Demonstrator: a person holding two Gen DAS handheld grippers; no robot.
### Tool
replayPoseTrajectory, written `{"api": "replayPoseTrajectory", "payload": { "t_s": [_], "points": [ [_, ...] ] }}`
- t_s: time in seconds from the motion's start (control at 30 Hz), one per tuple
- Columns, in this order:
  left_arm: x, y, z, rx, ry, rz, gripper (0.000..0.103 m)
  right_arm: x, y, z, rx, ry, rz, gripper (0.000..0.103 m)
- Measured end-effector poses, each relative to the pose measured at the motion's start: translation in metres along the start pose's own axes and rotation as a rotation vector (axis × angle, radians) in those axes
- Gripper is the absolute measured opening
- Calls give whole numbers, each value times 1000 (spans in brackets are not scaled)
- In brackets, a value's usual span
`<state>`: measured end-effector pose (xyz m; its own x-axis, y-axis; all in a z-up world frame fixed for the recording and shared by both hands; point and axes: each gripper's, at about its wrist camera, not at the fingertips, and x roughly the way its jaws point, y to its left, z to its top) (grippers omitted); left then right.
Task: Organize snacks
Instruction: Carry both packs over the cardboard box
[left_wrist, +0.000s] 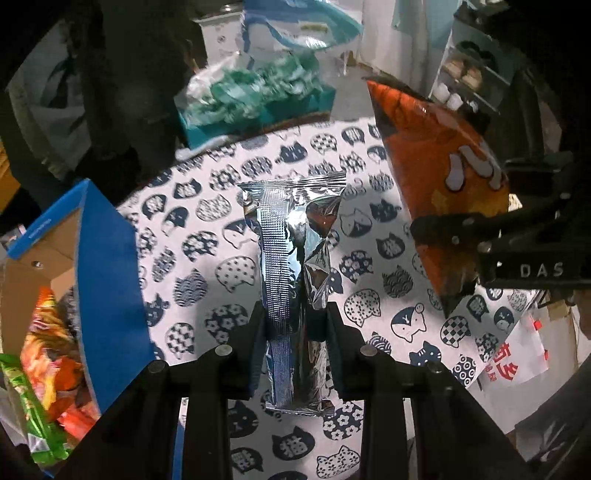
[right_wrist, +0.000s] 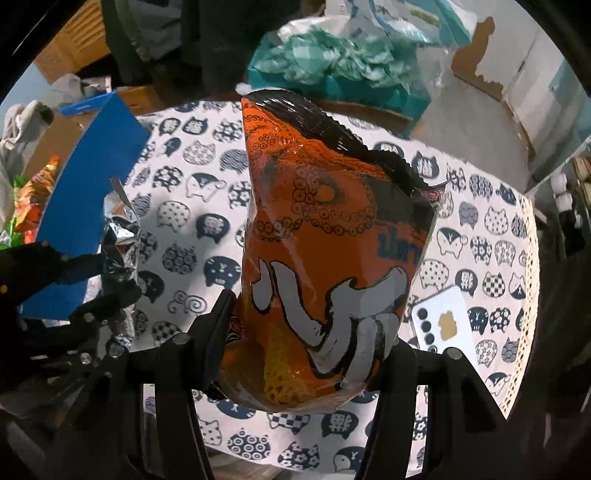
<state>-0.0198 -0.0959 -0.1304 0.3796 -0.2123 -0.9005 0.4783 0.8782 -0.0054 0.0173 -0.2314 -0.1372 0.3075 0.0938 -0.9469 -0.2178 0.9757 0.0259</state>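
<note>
Two snack packs hang clear above a table (left_wrist: 369, 229) covered in a white cloth printed with navy cat heads. The left gripper (left_wrist: 295, 328) has its fingers pinched on a long silver foil snack packet (left_wrist: 284, 258), which runs upright between them. The right gripper (right_wrist: 306, 332) clamps the lower part of an orange crinkled snack bag (right_wrist: 325, 258) between its fingers. At the table's left edge stands a blue cardboard box (left_wrist: 107, 266) holding colourful packets.

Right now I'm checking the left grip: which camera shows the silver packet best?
Left wrist view: the silver packet sits centred, full length, between the fingers. The right wrist view shows only a crumpled part at its left edge.
</note>
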Motion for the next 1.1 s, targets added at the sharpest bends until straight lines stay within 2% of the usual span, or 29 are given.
{"api": "replayPoseTrajectory", "payload": {
  "t_s": [0.57, 1.1],
  "points": [
    [-63, 51, 7, -80, -117, 40, 30, -43, 53, 29, -79, -94, 31, 56],
    [-116, 120, -12, -197, -221, 85, 30, -47, 129, 64, -183, -127, 81, 56]
  ]
}}
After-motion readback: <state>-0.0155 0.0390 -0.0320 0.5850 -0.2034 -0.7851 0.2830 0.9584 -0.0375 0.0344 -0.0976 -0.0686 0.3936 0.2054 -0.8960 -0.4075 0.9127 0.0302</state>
